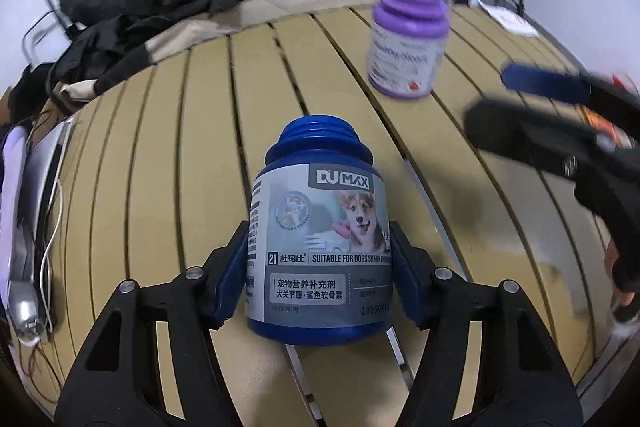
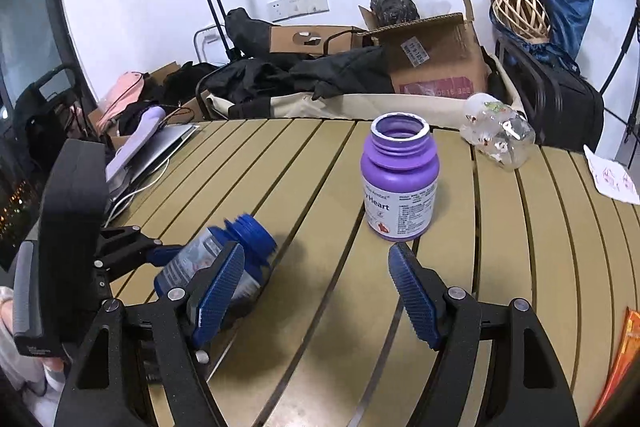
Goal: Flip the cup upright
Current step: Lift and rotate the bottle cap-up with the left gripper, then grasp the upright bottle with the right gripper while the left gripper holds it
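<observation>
A blue capless bottle (image 1: 318, 247) with a dog label sits between the fingers of my left gripper (image 1: 320, 267), which is shut on it. In the right wrist view the blue bottle (image 2: 218, 259) is tilted, its mouth up and to the right, just above the slatted table (image 2: 320, 307). A purple open bottle (image 2: 398, 179) stands upright mid-table; it also shows in the left wrist view (image 1: 408, 39). My right gripper (image 2: 316, 291) is open and empty, in front of the purple bottle. It shows blurred at the right of the left wrist view (image 1: 532, 111).
A crumpled clear plastic bottle (image 2: 496, 135) lies at the table's far right edge. A laptop with a lilac device (image 2: 148, 147) lies far left. Cardboard boxes (image 2: 436, 55), black clothing and a bag are behind the table. A paper (image 2: 612, 179) lies at the right.
</observation>
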